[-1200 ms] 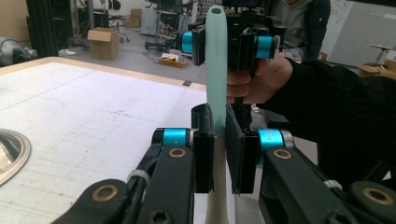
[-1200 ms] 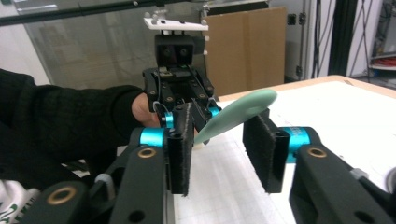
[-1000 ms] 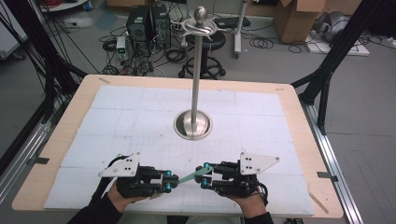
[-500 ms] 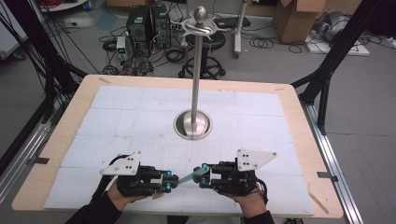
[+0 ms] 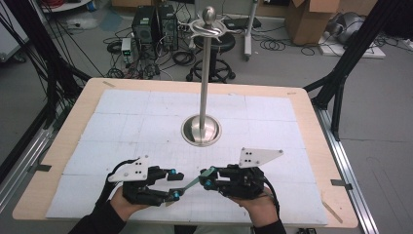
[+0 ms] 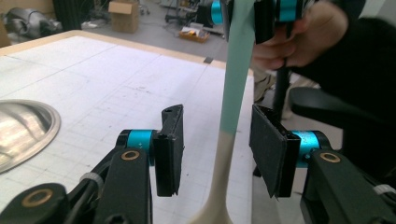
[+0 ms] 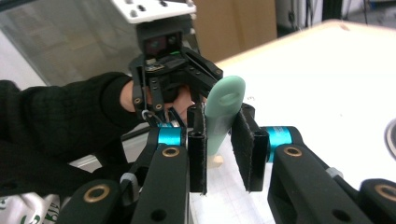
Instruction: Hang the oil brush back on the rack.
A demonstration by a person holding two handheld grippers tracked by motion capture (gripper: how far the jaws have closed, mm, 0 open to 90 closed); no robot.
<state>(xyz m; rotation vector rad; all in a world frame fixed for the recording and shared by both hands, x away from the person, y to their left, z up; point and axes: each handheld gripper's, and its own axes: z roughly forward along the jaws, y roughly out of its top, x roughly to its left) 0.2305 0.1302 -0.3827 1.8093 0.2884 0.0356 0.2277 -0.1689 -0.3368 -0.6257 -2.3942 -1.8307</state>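
Observation:
A flat utensil (image 5: 191, 183) with a teal handle (image 7: 224, 100) and a cream head (image 6: 219, 186) spans the gap between both grippers above the table's near edge. My right gripper (image 5: 208, 178) is shut on the teal handle end, which has a hole in it; its pads (image 7: 243, 144) press both sides. My left gripper (image 5: 174, 184) is open around the cream-and-teal part, and its pads (image 6: 268, 144) stand apart from the utensil on each side. In the left gripper view the right gripper (image 6: 254, 14) holds the handle from above.
A tall metal stand rises from a round base (image 5: 201, 130) at the table's middle, with curved hooks and a ball on top (image 5: 208, 23). A white gridded mat (image 5: 122, 122) covers the wooden table. Cables, boxes and a stool lie on the floor beyond.
The right gripper has shifted slightly to the left and tilted, its grey plate sitting a little higher. The left gripper and the utensel's place have barely changed.

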